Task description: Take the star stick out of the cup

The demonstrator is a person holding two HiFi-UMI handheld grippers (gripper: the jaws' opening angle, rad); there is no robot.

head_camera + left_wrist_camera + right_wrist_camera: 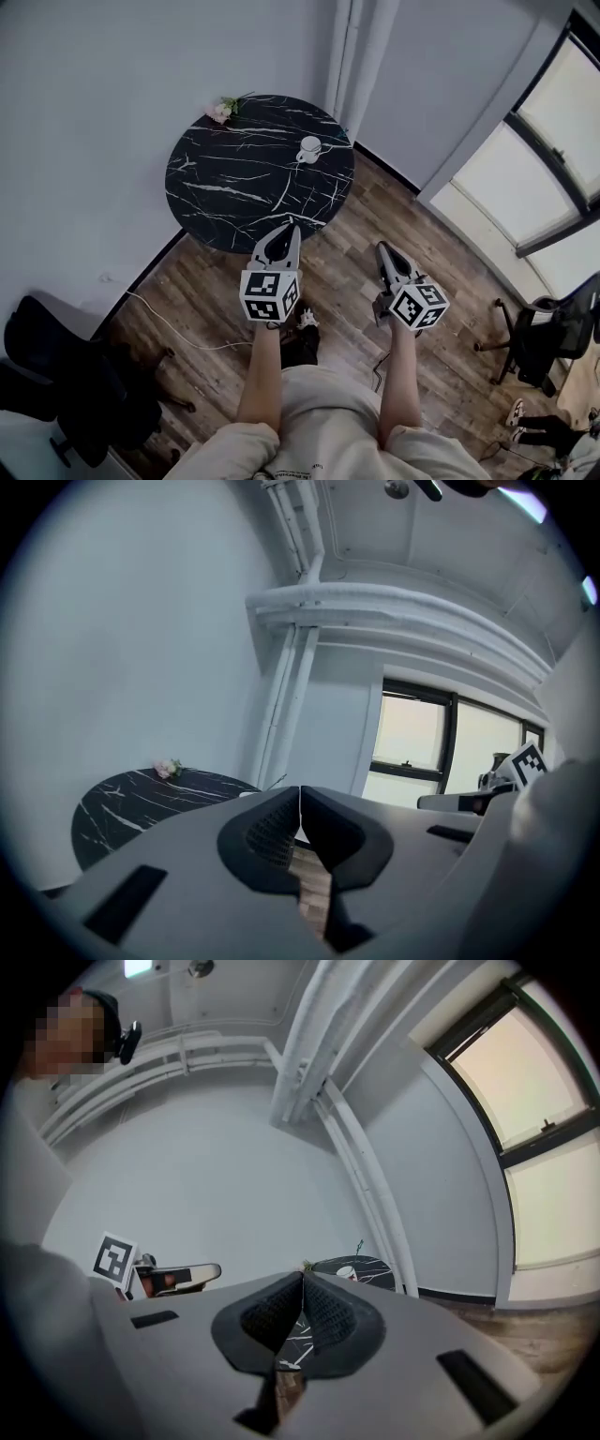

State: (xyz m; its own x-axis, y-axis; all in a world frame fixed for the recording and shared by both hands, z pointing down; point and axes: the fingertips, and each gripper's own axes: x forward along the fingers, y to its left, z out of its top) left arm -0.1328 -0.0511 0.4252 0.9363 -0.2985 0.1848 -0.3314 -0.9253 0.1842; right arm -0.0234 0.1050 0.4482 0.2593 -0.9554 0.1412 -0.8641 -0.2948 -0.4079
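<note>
The step in hand looked like the walk up to the table. The person stood on the wood floor (337,281), a little way back from the round black table (234,187), with both claws held out in front and pointing at it.

The left claw (290,232) was shut tight. Its two pads pressed on each other and had nothing between them. The right claw (382,248) was shut the same way and held nothing.

The white cup (309,148) stood on the far right part of the table, well apart from both claws. Some pink flowers (222,111) lay at the far left edge. In the right gripper view a thin star stick (361,1247) poked up out of the cup (it was too small to make out the star).

So no grab had begun. I think the next move called for going closer and opening one claw, likely the right one, since the cup was on that side. Then the pads would close on the stick above the rim and lift it straight up, so the cup did not tip.
</note>
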